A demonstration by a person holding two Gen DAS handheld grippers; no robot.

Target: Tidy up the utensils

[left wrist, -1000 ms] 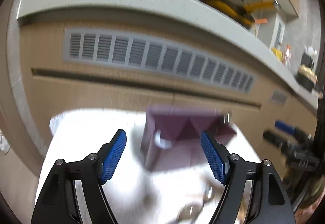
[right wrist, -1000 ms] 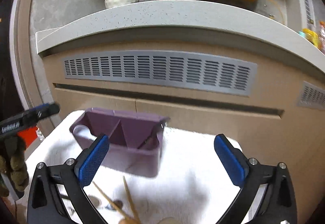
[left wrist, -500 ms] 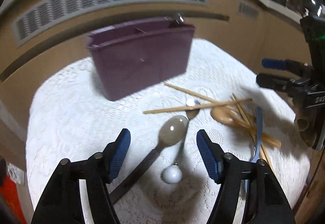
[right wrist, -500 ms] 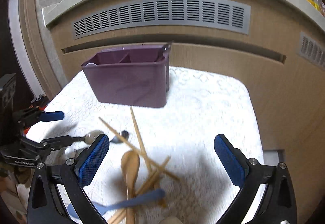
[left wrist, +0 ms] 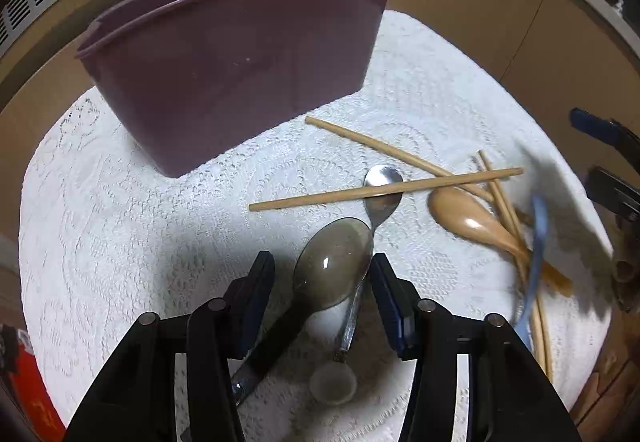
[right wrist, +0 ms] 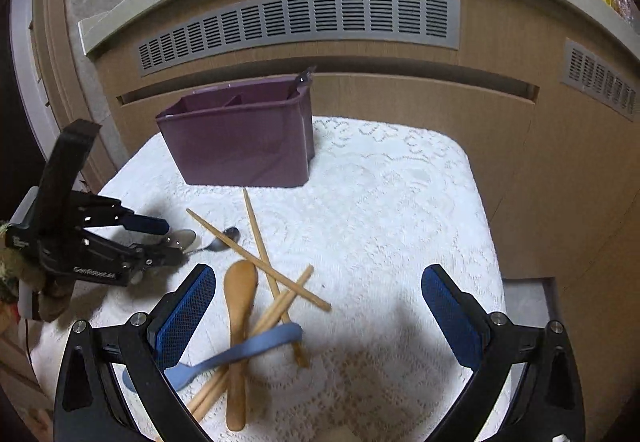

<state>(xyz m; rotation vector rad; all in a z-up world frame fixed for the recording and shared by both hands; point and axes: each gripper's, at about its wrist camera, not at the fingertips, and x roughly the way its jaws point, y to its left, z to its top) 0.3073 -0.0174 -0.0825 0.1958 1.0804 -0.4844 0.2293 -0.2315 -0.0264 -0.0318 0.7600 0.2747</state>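
Left gripper (left wrist: 322, 274) closing w/ grey spoon (left wrist: 334, 268) bowl between jaws, pads not pressing yet, near purple caddy (left wrist: 236, 81). Right gripper (right wrist: 318, 308) spread wide, hovering over wooden spoon (right wrist: 239, 306) & chopsticks (right wrist: 260, 266).

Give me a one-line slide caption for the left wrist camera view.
Left gripper closing around a large grey spoon on the white lace cloth, purple caddy behind, chopsticks scattered alongside.
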